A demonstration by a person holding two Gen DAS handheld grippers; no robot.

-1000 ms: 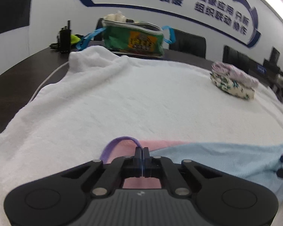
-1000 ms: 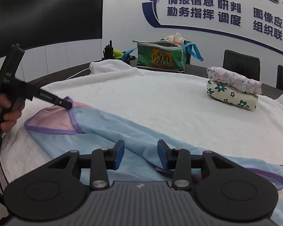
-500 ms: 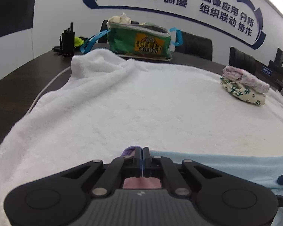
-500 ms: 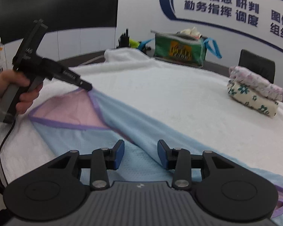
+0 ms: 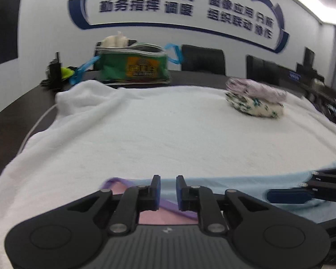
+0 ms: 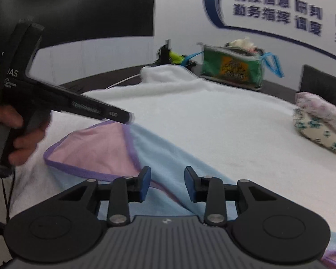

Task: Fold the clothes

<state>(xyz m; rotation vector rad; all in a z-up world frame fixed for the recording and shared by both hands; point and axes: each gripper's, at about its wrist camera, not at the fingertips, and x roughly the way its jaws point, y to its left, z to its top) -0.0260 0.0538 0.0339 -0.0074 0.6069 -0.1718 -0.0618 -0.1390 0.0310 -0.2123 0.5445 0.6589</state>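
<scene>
Right wrist view: light-blue garment [image 6: 168, 154] lengthwise from pink corner toward lower right, both tools' jaws apart.

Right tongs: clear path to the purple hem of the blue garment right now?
Probably yes. The right tongs are closing with nothing gripped, and the purple hem of the blue garment lies flat just ahead, uncovered. The left tongs sit at the far corner, clear.
</scene>
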